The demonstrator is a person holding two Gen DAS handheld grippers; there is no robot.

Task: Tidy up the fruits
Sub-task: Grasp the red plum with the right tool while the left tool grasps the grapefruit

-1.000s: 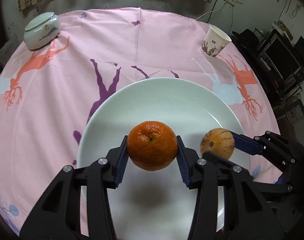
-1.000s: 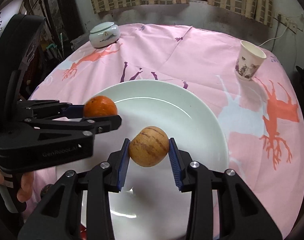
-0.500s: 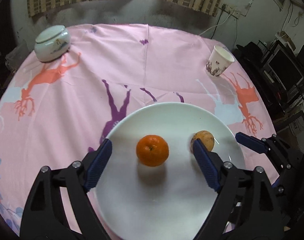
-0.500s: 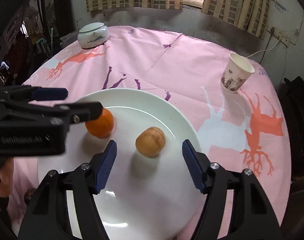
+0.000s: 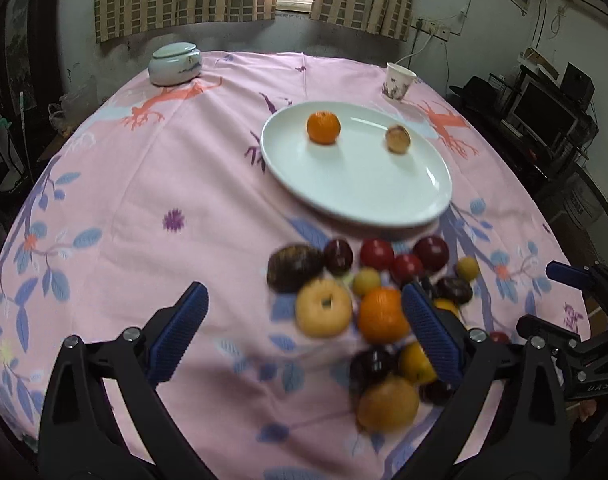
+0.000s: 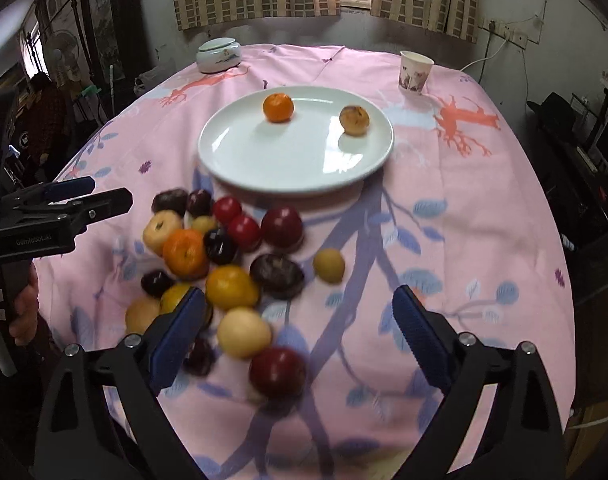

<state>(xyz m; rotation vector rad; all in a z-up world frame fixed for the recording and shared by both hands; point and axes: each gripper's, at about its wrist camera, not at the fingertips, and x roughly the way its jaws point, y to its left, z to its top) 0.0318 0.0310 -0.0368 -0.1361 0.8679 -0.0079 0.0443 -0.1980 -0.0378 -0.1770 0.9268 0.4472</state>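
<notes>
A white plate (image 5: pixel 344 192) (image 6: pixel 263 168) holds an orange mandarin (image 5: pixel 323 127) (image 6: pixel 278 107) and a tan striped fruit (image 5: pixel 398 139) (image 6: pixel 354 120). A pile of several mixed fruits (image 5: pixel 368 304) (image 6: pixel 223 256) lies on the pink cloth in front of the plate. My left gripper (image 5: pixel 304 336) is open and empty, low over the near left edge of the pile; it also shows in the right wrist view (image 6: pixel 69 196). My right gripper (image 6: pixel 295 332) is open and empty over the near side of the pile; it also shows in the left wrist view (image 5: pixel 572 276).
A lidded ceramic jar (image 5: pixel 175 63) (image 6: pixel 219 54) stands at the far left of the round table. A paper cup (image 5: pixel 399 80) (image 6: pixel 415 72) stands at the far right. Furniture and electronics (image 5: pixel 544 112) crowd the room to the right of the table.
Both grippers let go of the mandarin and the tan fruit on the plate, opened wide and pulled back toward the near side, now over the fruit pile.
</notes>
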